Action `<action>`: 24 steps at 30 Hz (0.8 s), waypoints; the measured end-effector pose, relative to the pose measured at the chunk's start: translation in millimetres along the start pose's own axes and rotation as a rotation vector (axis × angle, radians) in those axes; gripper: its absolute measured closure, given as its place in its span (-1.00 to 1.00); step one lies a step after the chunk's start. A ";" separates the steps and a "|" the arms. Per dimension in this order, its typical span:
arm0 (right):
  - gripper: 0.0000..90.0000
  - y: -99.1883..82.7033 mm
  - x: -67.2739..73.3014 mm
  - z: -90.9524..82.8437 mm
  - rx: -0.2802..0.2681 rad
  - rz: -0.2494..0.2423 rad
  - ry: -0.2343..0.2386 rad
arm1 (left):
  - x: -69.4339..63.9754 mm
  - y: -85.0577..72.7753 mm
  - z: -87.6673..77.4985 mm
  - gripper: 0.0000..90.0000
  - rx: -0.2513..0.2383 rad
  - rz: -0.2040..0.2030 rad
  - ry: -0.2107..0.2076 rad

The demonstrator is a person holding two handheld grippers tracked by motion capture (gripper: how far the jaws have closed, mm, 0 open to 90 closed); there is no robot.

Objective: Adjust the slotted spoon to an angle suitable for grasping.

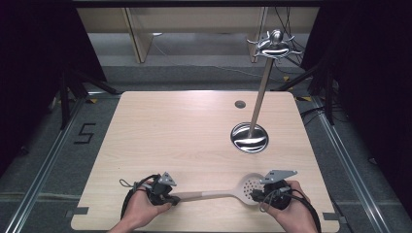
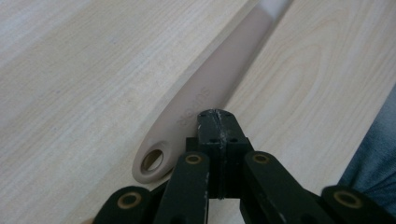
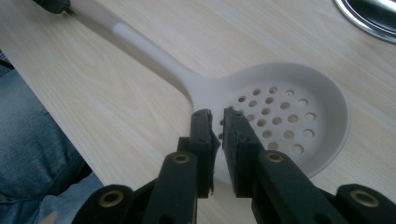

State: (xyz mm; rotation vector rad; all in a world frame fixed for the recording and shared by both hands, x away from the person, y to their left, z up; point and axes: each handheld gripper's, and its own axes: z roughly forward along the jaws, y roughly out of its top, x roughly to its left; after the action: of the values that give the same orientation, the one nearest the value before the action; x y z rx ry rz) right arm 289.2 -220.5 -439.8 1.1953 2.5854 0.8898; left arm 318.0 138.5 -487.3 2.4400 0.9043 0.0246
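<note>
One slotted spoon (image 1: 228, 192) lies flat along the near edge of the bench (image 1: 184, 131), in front of the stand's round steel base (image 1: 249, 137). At its handle end (the one with the hanging hole), the left gripper (image 1: 167, 197) has its fingers together, apparently nipping the handle's edge. At the perforated bowl, the right gripper (image 1: 257, 195) has its fingers a slit apart over the rim. The spoon looks light, stiff and smooth, likely slippery; the handle offers the safest hold. Two grippers, one stand.
</note>
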 end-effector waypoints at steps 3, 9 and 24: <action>0.83 -0.8 0.2 1.7 -0.017 0.000 0.001 | 1.8 2.8 1.5 0.98 -0.008 0.013 0.015; 0.82 -0.9 1.0 -0.5 0.000 -0.001 0.003 | -3.8 5.8 5.7 0.98 -0.001 0.017 0.002; 0.81 -1.6 1.3 2.1 -0.001 0.001 0.002 | 9.1 24.3 11.6 0.99 -0.009 -0.008 0.049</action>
State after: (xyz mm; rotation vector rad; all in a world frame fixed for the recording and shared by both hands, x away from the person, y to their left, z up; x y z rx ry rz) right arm 288.1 -219.4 -442.4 1.1963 2.5852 0.8927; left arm 341.9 123.1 -486.9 2.4373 0.9337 0.0857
